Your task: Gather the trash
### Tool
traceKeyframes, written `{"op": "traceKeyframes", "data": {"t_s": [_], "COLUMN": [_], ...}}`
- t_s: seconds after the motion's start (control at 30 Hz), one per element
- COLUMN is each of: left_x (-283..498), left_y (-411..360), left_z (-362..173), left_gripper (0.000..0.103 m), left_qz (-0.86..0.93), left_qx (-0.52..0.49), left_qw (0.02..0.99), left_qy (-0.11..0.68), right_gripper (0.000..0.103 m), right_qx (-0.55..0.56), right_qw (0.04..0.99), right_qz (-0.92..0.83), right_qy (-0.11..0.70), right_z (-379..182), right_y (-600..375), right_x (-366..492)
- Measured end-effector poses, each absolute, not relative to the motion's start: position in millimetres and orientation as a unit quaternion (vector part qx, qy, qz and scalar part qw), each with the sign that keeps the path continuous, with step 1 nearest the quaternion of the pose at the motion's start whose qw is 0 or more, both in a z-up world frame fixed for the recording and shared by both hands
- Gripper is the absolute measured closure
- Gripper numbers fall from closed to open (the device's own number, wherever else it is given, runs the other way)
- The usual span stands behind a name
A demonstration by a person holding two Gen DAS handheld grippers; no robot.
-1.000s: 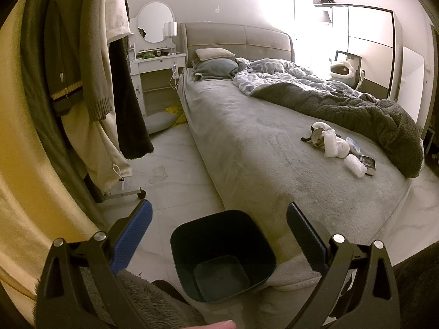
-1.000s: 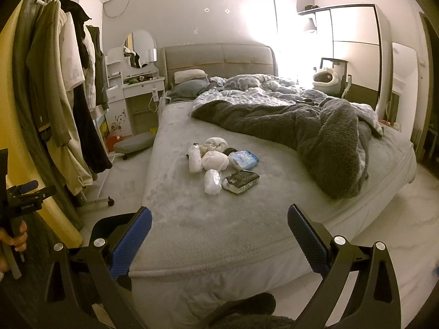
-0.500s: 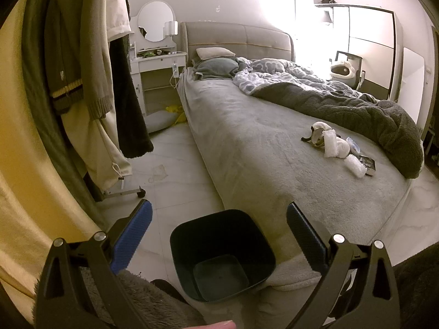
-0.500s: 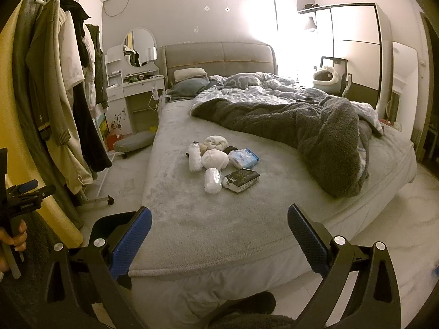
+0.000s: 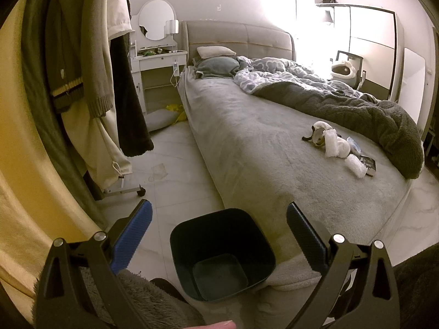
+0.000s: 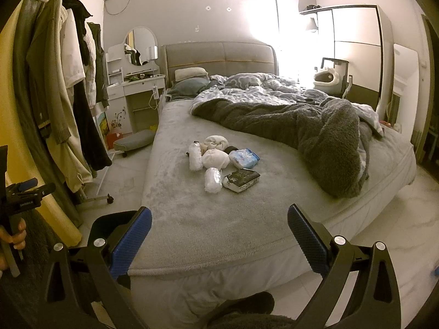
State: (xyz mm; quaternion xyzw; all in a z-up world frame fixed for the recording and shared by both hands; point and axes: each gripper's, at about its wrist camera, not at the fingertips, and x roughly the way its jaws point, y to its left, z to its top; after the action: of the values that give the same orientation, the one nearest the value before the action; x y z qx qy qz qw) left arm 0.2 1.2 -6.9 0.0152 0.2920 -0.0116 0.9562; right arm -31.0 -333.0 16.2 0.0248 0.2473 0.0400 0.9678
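A pile of trash lies on the grey bed (image 6: 192,213): two crumpled clear plastic bottles (image 6: 212,180), white wadded tissues (image 6: 215,158), a blue-white wet-wipe pack (image 6: 244,158) and a dark packet (image 6: 241,180). The same pile (image 5: 337,148) shows at the right in the left wrist view. A dark empty bin (image 5: 222,252) stands on the floor at the bed's foot corner, directly below my open left gripper (image 5: 219,233). My right gripper (image 6: 219,235) is open over the bed's near edge, well short of the pile, with nothing between its fingers. The bin's rim (image 6: 109,219) peeks behind its left finger.
A clothes rack (image 6: 68,104) with hanging coats stands on the left on a wheeled base. A rumpled dark blanket (image 6: 315,137) covers the bed's right side. A white dressing table (image 6: 134,93) sits by the headboard. White tiled floor (image 5: 170,170) runs between rack and bed.
Both views have shifted only slightly; the right gripper has drifted a touch toward the bed. Both grippers stay open and nothing on the bed has moved.
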Motion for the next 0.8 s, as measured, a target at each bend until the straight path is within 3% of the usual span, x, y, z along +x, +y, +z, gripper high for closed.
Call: {"op": "traceKeyframes", "data": {"t_s": [0.8], "left_x": [7.9], "left_y": [-7.1], "left_z": [-7.1], "left_gripper": [0.004], "left_qz": [-0.035], "left_qx": [0.025], "left_qw": [0.955], "left_qy": [0.294], "right_gripper": [0.003], "right_qx": [0.053], "right_qw": [0.958], "right_qz": [0.072], "right_qy": [0.274], "right_z": [3.3], "right_y": [-342.8], "right_x": [-0.1]}}
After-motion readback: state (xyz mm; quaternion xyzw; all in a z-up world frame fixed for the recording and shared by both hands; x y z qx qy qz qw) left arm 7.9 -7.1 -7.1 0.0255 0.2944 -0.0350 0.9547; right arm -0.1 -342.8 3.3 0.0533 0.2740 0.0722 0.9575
